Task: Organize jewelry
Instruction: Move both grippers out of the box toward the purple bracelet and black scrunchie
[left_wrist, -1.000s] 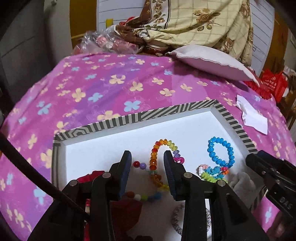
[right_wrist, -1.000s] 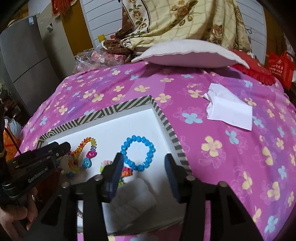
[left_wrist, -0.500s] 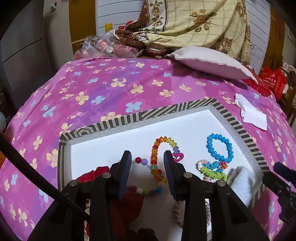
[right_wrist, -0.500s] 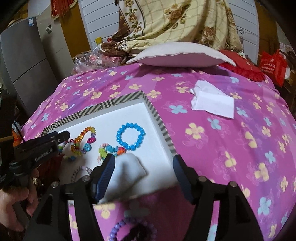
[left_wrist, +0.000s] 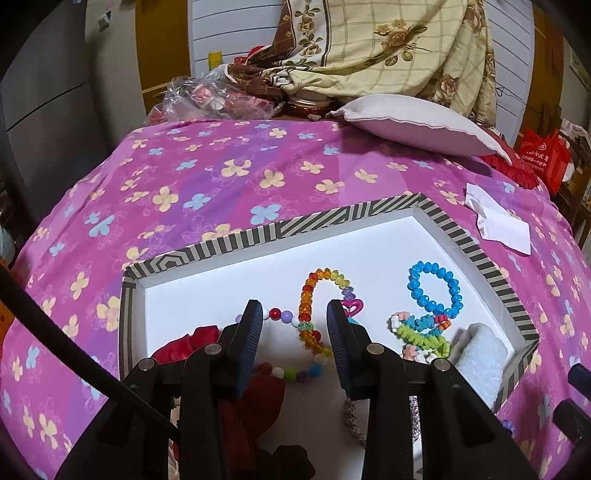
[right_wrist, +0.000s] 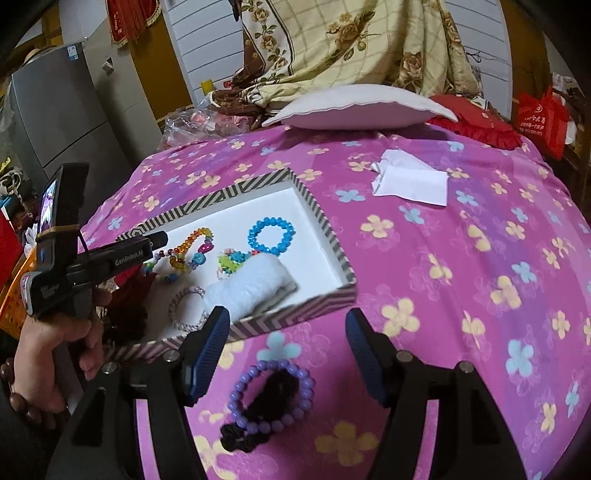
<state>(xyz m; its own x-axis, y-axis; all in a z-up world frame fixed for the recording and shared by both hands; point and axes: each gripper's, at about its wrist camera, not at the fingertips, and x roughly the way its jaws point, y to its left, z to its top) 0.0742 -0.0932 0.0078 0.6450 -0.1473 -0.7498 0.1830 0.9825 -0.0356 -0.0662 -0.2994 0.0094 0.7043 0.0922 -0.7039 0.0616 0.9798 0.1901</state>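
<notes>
A striped-rim white tray (left_wrist: 476, 254) (right_wrist: 332, 236) lies on the bed. In it are a blue bead bracelet (left_wrist: 435, 288) (right_wrist: 270, 235), an orange-yellow bead strand (left_wrist: 314, 291) (right_wrist: 186, 245), a green-white bracelet (left_wrist: 421, 334), a red scrunchie (left_wrist: 184, 345), a silver bracelet (right_wrist: 184, 310) and a white cloth (left_wrist: 480, 356) (right_wrist: 251, 286). My left gripper (left_wrist: 293, 336) is open and empty above the strand. My right gripper (right_wrist: 286, 350) is open and empty above a purple bead bracelet (right_wrist: 271, 395) and a black hair tie (right_wrist: 240, 435) on the bedspread, outside the tray.
A pink floral bedspread (right_wrist: 461, 277) covers the bed. A white folded paper (right_wrist: 410, 182) (left_wrist: 498, 223) lies right of the tray. A pillow (right_wrist: 358, 109) and a heap of blankets (left_wrist: 369, 48) are at the back. A red bag (right_wrist: 541, 122) stands far right.
My right gripper has pulled back off the tray toward the near edge, and the purple bracelet and hair tie have come into its view. My left gripper has drawn back slightly.
</notes>
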